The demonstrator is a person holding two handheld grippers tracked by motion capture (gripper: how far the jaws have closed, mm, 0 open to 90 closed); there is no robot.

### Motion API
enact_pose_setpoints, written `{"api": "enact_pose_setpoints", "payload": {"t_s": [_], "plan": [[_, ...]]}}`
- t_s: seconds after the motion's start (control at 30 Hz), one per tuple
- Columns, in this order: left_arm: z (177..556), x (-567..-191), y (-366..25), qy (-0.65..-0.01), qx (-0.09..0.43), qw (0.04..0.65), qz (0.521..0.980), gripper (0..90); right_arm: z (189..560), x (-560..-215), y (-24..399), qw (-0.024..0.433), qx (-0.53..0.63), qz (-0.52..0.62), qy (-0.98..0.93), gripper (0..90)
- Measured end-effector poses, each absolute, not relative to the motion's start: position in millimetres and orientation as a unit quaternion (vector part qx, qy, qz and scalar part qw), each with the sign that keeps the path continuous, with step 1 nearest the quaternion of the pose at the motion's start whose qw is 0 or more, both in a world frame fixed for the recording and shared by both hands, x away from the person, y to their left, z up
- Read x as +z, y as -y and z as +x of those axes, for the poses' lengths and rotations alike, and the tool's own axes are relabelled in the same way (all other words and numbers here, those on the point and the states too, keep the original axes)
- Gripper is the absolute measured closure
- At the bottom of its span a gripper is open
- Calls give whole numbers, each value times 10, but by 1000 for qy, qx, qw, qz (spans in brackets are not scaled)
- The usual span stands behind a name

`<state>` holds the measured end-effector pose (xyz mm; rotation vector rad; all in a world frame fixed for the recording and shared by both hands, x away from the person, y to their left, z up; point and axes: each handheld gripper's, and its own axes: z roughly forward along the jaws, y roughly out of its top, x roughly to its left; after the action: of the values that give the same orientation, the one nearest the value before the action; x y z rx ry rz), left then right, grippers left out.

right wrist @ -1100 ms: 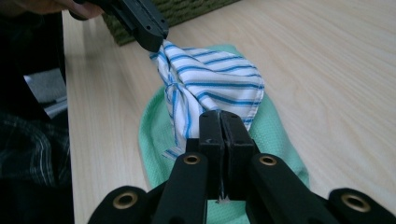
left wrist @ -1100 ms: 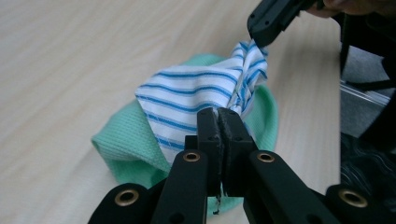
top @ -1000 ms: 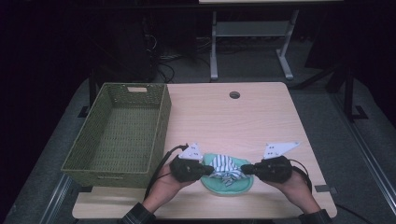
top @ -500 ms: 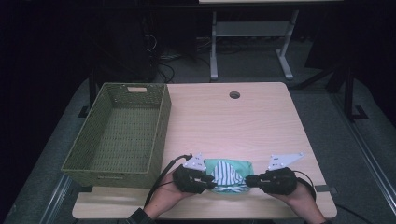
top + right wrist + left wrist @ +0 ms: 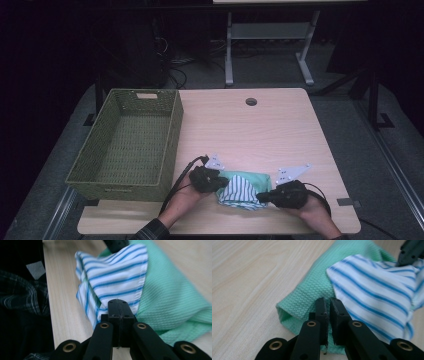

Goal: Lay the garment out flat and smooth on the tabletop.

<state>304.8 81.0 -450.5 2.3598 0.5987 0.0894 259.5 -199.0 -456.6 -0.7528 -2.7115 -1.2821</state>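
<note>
Cloth: a green waffle-weave cloth (image 5: 243, 187) with a blue-and-white striped side folded over it lies near the front edge of the bench (image 5: 260, 130), between the two tongs.
Left tongs: the left tongs (image 5: 219, 183) meet the cloth's left end; in the left gripper view the tongs (image 5: 329, 305) stand nearly closed, a thin slit between the jaws, their tips on the green fold (image 5: 307, 300) just beside the striped layer (image 5: 372, 295). Whether fabric is pinched in the slit, I cannot tell.
Right tongs: the right tongs (image 5: 264, 196) meet the cloth's right end; in the right gripper view the tongs (image 5: 120, 308) are clenched, jaws pressed together, at the hem of the striped layer (image 5: 117, 277), with the green layer (image 5: 175, 297) just beside.
Hands: the left hand (image 5: 192, 192) and right hand (image 5: 312, 212) come in over the bench's front edge.
Basket: an olive woven basket (image 5: 172, 135) stands at the left of the bench, near the left tongs but apart from the cloth.
Open room: bare wood stretches behind the cloth to the far edge, broken by a round hole (image 5: 251, 101); to the right, a bare strip runs to the bench's side edge.
Writing: none can be read.
</note>
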Motion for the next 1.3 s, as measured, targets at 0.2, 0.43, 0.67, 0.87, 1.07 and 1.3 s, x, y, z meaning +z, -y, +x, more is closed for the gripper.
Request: {"api": "enact_pose_setpoints", "payload": {"t_s": [0.2, 0.43, 0.67, 0.87, 1.07, 1.3], "plan": [[3108, -4539, -793, -230, 46, 337, 912, 843, 2587, -4662, 1909, 31, -392, -233, 889, 895], [3060, -4364, -863, -240, 50, 374, 895, 832, 2624, -4539, 2005, 5, -422, -249, 871, 894], [2936, -4160, -949, -234, 36, 408, 882, 875, 2831, -4432, 2108, -40, -434, -289, 853, 895], [2791, -4169, -980, -231, 15, 412, 882, 892, 3056, -4436, 2159, -62, -438, -311, 841, 895], [2655, -4206, -977, -224, -1, 407, 886, 893, 3209, -4488, 2109, -63, -430, -321, 842, 895], [2518, -4292, -870, -209, -26, 400, 892, 893, 3283, -4571, 2026, -56, -420, -321, 847, 895]]}}
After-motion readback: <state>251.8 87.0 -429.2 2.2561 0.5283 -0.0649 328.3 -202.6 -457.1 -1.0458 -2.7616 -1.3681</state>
